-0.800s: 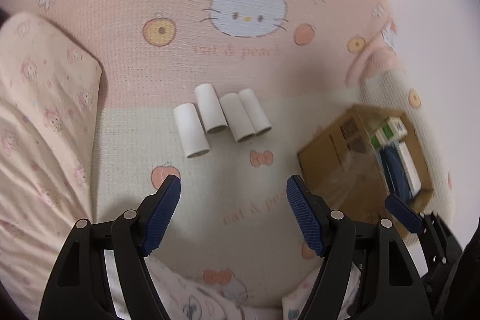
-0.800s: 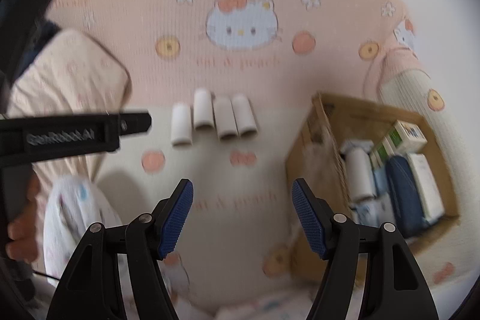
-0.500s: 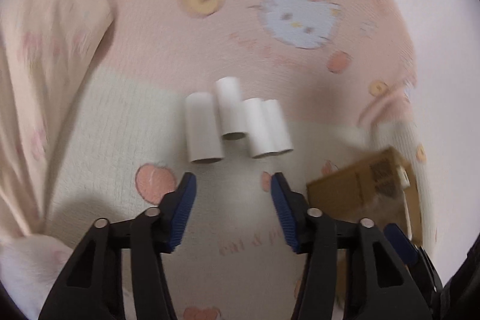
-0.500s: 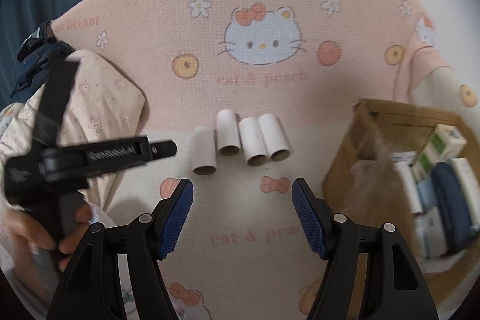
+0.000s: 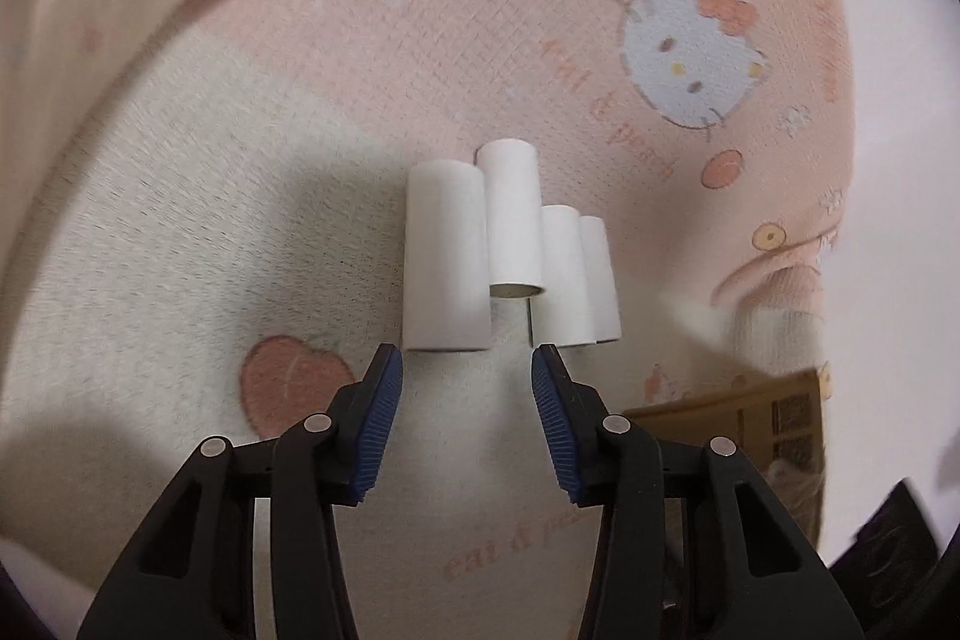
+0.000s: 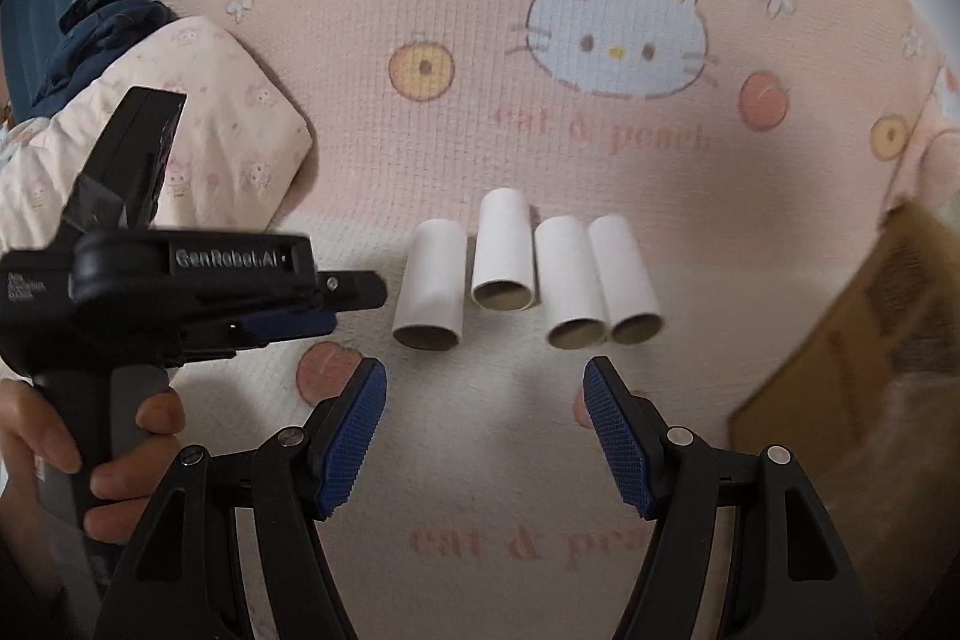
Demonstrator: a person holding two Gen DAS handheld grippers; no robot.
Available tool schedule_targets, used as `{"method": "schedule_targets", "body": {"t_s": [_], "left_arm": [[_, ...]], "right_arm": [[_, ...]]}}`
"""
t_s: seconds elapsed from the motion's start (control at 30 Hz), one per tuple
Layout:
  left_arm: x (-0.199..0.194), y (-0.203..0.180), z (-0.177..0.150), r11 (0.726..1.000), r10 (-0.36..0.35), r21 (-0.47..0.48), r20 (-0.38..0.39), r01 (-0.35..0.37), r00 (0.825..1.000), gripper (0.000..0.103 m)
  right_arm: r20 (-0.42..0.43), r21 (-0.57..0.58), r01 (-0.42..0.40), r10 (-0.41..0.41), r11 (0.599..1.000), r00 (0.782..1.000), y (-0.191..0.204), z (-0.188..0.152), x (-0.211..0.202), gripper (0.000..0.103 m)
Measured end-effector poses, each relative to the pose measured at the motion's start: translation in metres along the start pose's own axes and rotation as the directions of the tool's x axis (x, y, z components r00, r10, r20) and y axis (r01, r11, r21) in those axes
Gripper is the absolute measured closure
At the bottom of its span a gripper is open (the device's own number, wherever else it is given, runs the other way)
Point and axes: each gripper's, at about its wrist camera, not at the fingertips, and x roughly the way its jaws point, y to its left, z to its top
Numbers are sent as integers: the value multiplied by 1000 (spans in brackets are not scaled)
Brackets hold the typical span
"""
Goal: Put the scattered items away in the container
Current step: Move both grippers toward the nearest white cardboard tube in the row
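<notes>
Several white cardboard tubes lie side by side on a pink and cream cartoon-cat blanket (image 5: 180,232). The leftmost tube (image 5: 447,256) lies just ahead of my left gripper (image 5: 467,370), whose blue pads stand apart with nothing between them. From the right wrist view the same tube (image 6: 432,283) shows its open end, and the left gripper (image 6: 336,307) reaches in from the left beside it. My right gripper (image 6: 485,373) is wide open, short of the tubes and holding nothing. The cardboard box (image 6: 852,340) stands at the right, also seen as a brown box (image 5: 750,418) at lower right.
A patterned pillow (image 6: 228,142) lies at the left of the blanket. A person's hand (image 6: 120,448) holds the left gripper's handle. Dark blue cloth (image 6: 96,28) sits behind the pillow. A white wall lies beyond the blanket's right edge.
My left gripper has moved in close to the leftmost tube and its jaws have narrowed. The right gripper has drawn nearer the tubes, and the box has slid toward the right edge of its view.
</notes>
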Motion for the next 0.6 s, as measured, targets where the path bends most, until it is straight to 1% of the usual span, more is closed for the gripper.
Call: {"method": "schedule_targets", "body": {"t_s": [0.1,0.17,0.23,0.3,0.37,0.43,0.5,0.53,0.57,0.6], "left_arm": [[13,13,19,997,-33,-75,-40,30,999,54],[20,20,28,993,-58,-111,-63,51,996,54],[25,28,38,987,-79,-145,-88,66,993,54],[28,28,45,989,-73,-135,-83,61,994,54],[33,23,51,992,-76,-109,-96,66,992,54],[41,17,56,997,-45,-68,-111,38,993,54],[50,15,58,999,9,-38,-131,-14,991,53],[55,15,58,998,35,-38,-146,-41,989,53],[58,17,57,998,43,-49,-156,-51,987,51],[59,18,56,997,32,-61,-160,-42,987,48]], "right_arm": [[-10,33,-40,41,999,999,-2,4,19,37],[-32,58,-50,51,997,998,-3,7,33,37],[-43,88,-79,83,993,996,-4,10,43,37],[-52,119,-108,115,987,992,-4,13,53,37],[-62,143,-127,136,982,989,-4,15,64,37],[-71,155,-130,142,979,987,-2,16,75,37],[-82,156,-134,148,979,986,1,16,86,37],[-87,156,-134,148,979,985,2,17,91,37],[-89,157,-136,151,978,985,3,18,95,37],[-92,157,-140,156,978,984,4,19,99,37]]}}
